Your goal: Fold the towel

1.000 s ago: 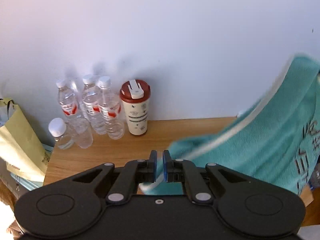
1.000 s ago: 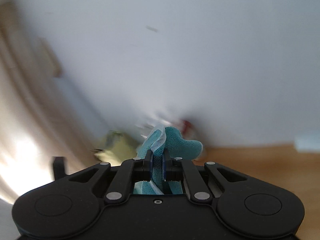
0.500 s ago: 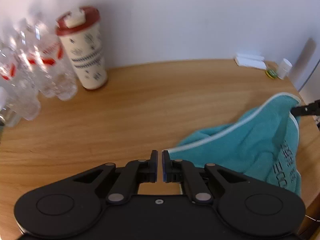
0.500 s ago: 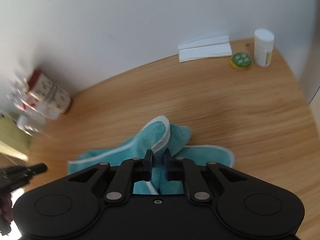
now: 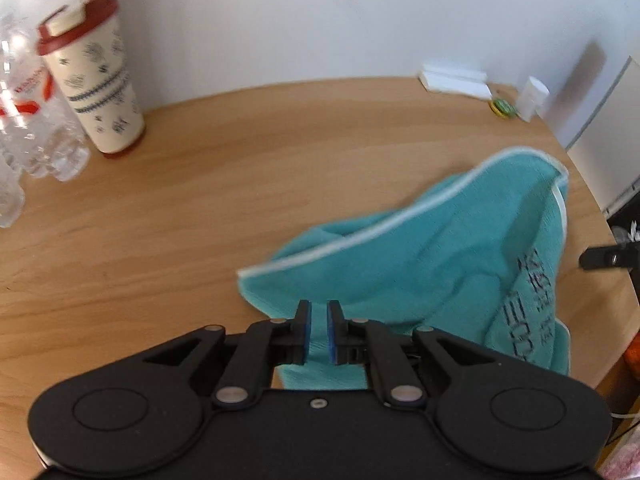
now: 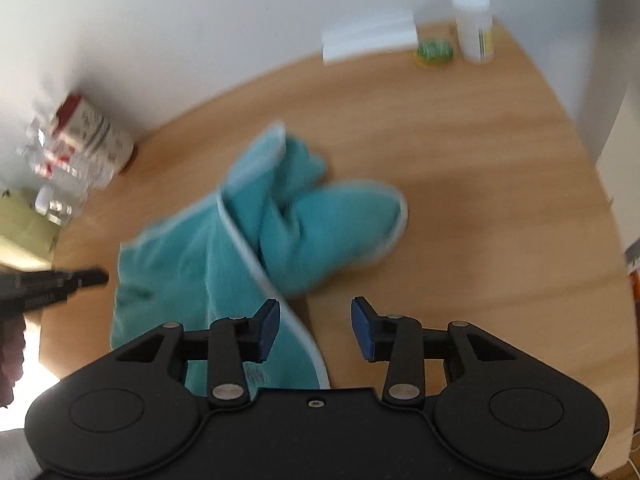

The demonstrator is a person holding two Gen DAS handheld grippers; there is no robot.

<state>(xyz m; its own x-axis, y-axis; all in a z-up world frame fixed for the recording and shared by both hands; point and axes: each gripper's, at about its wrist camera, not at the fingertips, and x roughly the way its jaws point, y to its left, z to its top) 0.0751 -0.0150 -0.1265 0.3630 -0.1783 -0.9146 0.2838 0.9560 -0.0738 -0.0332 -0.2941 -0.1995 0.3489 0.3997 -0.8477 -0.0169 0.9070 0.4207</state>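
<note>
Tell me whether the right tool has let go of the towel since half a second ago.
Yes. The right tool now stands open; the towel lies slumped on the table, its white edge running between the fingers.

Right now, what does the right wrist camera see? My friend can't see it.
The right gripper hangs open over a crumpled teal towel lying on a wooden table. A white bottle stands far back by the wall.

One towel [image 5: 420,264], one tumbler [image 5: 94,80], one white jar [image 6: 474,28], several bottles [image 5: 24,120], two grippers.
</note>
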